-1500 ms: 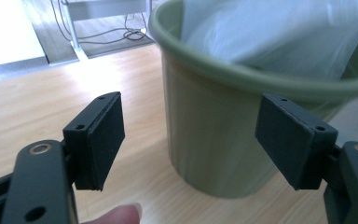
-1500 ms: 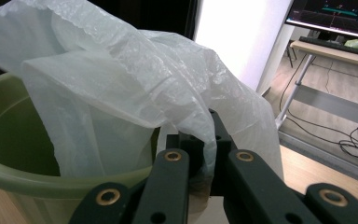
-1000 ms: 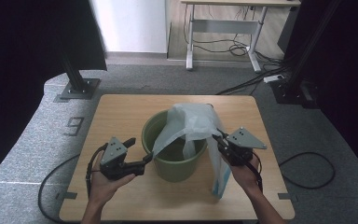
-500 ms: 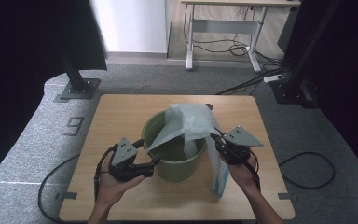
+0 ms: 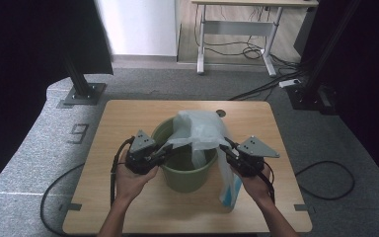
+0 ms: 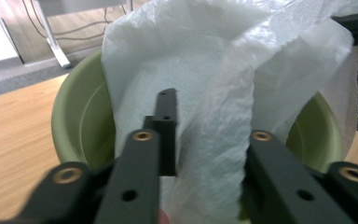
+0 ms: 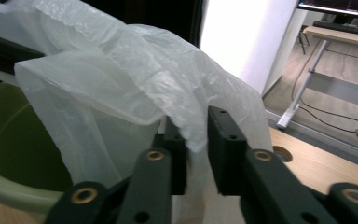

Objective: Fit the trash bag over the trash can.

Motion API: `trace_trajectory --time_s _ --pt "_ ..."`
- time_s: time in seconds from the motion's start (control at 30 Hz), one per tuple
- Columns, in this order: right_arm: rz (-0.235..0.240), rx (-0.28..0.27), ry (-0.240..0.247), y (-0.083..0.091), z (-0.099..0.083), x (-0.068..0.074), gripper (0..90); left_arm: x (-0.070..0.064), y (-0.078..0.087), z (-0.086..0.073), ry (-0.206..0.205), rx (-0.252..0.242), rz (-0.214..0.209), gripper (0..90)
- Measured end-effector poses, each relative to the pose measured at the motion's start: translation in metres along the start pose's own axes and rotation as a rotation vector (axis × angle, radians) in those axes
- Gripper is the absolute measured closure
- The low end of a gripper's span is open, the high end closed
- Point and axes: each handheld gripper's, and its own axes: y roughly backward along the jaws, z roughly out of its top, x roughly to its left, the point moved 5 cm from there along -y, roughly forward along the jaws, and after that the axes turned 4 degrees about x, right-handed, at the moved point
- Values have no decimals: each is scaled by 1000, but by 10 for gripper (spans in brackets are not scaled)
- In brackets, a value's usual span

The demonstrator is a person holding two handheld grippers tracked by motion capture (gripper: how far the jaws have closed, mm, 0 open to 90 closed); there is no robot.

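A green bucket (image 5: 187, 180) stands mid-table with a thin white plastic bag (image 5: 200, 129) draped over its rim; part of the bag hangs down outside on the right (image 5: 229, 185). My left gripper (image 5: 167, 148) is at the bucket's left rim, open. In the left gripper view the bag (image 6: 223, 93) runs between the jaws, one finger (image 6: 165, 130) shows, and the other is hidden behind the plastic, with the bucket (image 6: 79, 121) behind. My right gripper (image 5: 225, 147) is at the right rim. The right gripper view shows it (image 7: 196, 128) shut on a fold of the bag (image 7: 121, 79) above the bucket (image 7: 9, 140).
The wooden table (image 5: 128, 118) has a small round hole (image 5: 220, 113) behind the bucket. Cables trail from both grippers over the table's near edge. Off the table stand a metal-legged desk (image 5: 237, 19) at the back and black stand bases (image 5: 81, 94) on grey carpet.
My left gripper has moved right, from the bare table to the bucket's left rim, and now straddles the bag. The right gripper has kept its hold on the bag.
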Motion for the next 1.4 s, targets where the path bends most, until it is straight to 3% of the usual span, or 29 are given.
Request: trace_trajectory --time_s 0.2,0.37,0.5,0.63,0.7,0.83,1.0,1.07,1.27,1.33,1.4 --pt "26 -39 -36 9 -7 4 415 10 -4 5 29 -2 39 890" --pt "54 -38 -65 21 -25 14 319 18 -10 9 53 11 73 896" --pt "65 -33 -80 26 -49 23 281 22 -13 7 75 16 72 896" --pt "33 32 -81 17 -84 27 268 23 -13 6 81 20 68 896" --pt "24 54 -99 12 -95 25 285 23 -12 6 82 21 63 896" --pt "-6 69 -129 1 -110 17 408 22 -13 6 77 27 56 894" --pt "-10 48 -116 -1 -112 6 791 22 -13 5 74 38 44 891" --pt "-15 21 -100 5 -106 1 877 21 -13 4 74 38 25 888" --pt "-72 -99 -74 33 -78 -15 883 11 -19 4 54 49 -36 831" --pt "-88 -116 -62 40 -71 -19 883 8 -18 5 24 37 -56 725" --pt "-90 -126 -51 46 -64 -22 882 5 -13 7 -18 -5 -8 559"
